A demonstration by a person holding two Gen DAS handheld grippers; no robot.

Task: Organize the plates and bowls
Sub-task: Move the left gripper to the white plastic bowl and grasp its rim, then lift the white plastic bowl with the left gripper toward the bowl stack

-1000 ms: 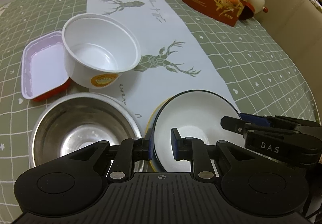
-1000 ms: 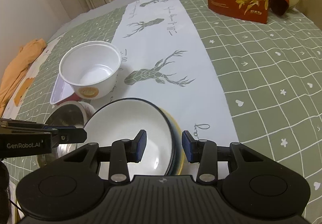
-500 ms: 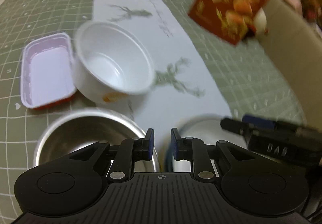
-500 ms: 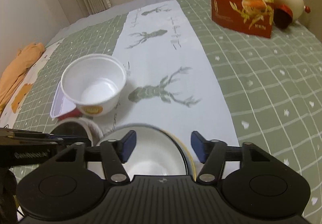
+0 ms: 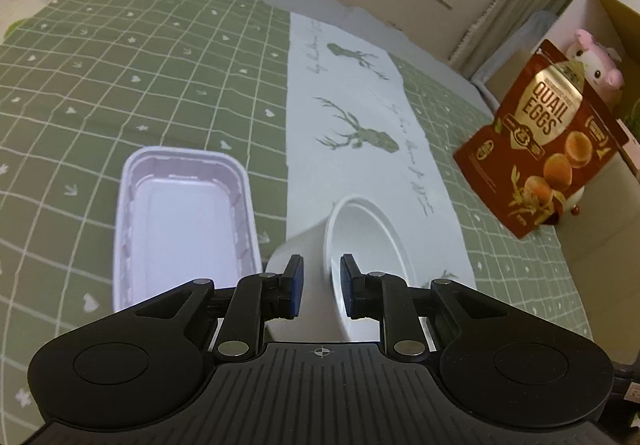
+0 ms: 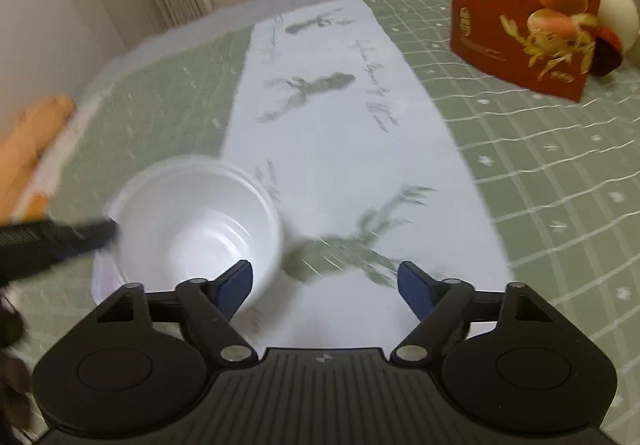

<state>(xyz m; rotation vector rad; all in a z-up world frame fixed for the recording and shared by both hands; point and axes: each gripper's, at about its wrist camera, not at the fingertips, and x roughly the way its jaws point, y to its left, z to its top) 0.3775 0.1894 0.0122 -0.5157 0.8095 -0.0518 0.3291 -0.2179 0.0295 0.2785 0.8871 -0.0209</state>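
Observation:
A white plastic bowl point(image 5: 360, 245) stands on the white deer-print runner. My left gripper point(image 5: 320, 281) straddles its near left wall, one finger outside and one inside, jaws narrowly apart; I cannot tell whether the pads touch the wall. A pale rectangular tray point(image 5: 180, 221) lies just left of the bowl. In the right wrist view the same bowl point(image 6: 192, 225) sits at lower left, blurred, with the left gripper's finger at its left rim. My right gripper point(image 6: 324, 285) is wide open and empty over the runner, right of the bowl. The steel bowl and stacked dishes are out of view.
A red quail-eggs bag point(image 5: 548, 149) stands at the right on the green checked tablecloth point(image 5: 120, 65), with a white egg-shaped ornament point(image 6: 616, 13) behind it. An orange cloth point(image 6: 28, 141) lies at the far left edge. A pink plush toy point(image 5: 596, 65) sits beyond the table.
My left gripper left the stacked dish rim and moved forward to straddle the white bowl's wall. My right gripper opened wide, let go of the dish and lifted forward.

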